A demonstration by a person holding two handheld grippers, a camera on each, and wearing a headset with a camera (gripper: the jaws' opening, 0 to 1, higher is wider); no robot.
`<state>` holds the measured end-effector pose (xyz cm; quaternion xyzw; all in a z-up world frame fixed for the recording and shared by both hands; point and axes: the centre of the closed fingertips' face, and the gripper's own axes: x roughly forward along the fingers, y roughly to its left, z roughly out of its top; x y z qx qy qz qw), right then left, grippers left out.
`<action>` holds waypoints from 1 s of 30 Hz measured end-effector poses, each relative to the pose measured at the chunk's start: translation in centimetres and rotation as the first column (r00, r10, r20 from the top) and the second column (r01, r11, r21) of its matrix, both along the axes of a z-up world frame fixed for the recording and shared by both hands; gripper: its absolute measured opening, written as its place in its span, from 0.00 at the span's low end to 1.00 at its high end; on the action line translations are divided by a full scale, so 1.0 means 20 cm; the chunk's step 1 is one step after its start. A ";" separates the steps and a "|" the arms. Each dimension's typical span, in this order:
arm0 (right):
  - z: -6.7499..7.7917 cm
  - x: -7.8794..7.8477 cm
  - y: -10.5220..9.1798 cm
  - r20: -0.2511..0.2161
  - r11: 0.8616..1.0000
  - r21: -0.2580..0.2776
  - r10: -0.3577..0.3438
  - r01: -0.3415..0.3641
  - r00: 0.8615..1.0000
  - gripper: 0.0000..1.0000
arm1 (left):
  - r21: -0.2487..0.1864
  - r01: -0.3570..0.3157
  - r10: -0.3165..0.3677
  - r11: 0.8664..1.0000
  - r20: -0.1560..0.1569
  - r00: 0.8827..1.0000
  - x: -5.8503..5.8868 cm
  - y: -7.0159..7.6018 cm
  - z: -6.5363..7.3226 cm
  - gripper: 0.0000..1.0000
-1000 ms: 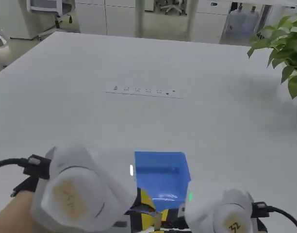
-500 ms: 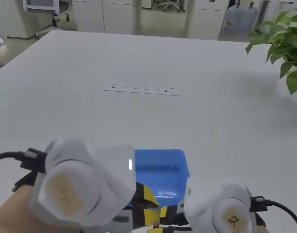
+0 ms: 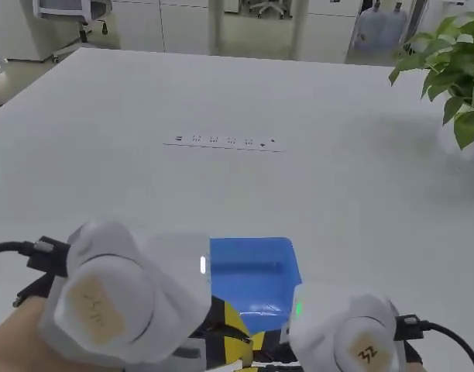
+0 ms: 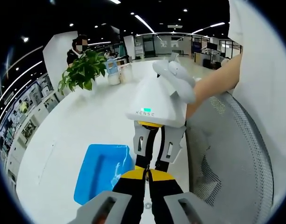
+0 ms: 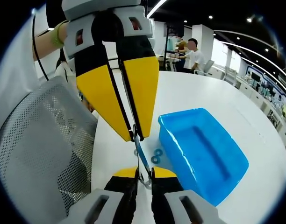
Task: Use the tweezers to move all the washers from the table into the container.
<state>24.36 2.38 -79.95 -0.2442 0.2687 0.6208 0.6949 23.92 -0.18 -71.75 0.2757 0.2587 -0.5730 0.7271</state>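
container [image 5: 203, 149]: blue rectangular open-top bin, upright on table [image 5: 189, 91] | washers [image 5: 155, 157]: two small rings, flat on table, just beside container's wall | tweezers [image 5: 140, 161]: slim, pinched between opposing jaw tips, near washers

"XENSE" on white housing [image 4: 154, 105] of right hand-held gripper [image 4: 151, 163]; rear sticker [image 3: 366, 354] digits, likely "22".

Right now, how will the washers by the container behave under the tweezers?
The washers look small, thin, flat: probably light, unlikely to roll. Lying flush on the smooth table, they may skid from the tweezers rather than lift.
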 end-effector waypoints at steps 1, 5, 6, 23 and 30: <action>0.00 0.00 0.00 -0.004 1.000 0.001 -0.001 0.001 1.000 0.08 | 0.000 0.003 -0.003 1.000 0.000 1.000 0.00 0.00 0.00 0.00; 0.03 -0.01 0.00 -0.003 1.000 0.008 -0.017 0.017 1.000 0.12 | 0.002 0.006 -0.006 1.000 0.004 1.000 0.00 -0.01 0.00 0.00; 0.04 -0.01 0.00 0.001 1.000 0.014 -0.021 0.021 1.000 0.12 | 0.000 0.006 -0.006 1.000 -0.001 1.000 -0.01 -0.01 0.00 0.00; 0.07 0.02 -0.02 -0.055 0.994 0.063 -0.082 0.086 0.995 0.03 | -0.099 -0.100 0.100 0.990 -0.003 0.995 0.01 0.00 0.07 0.07; 0.07 0.06 -0.07 -0.120 0.976 0.087 -0.190 0.201 0.974 0.03 | -0.221 -0.297 0.285 0.929 -0.084 0.955 -0.01 0.10 0.07 0.25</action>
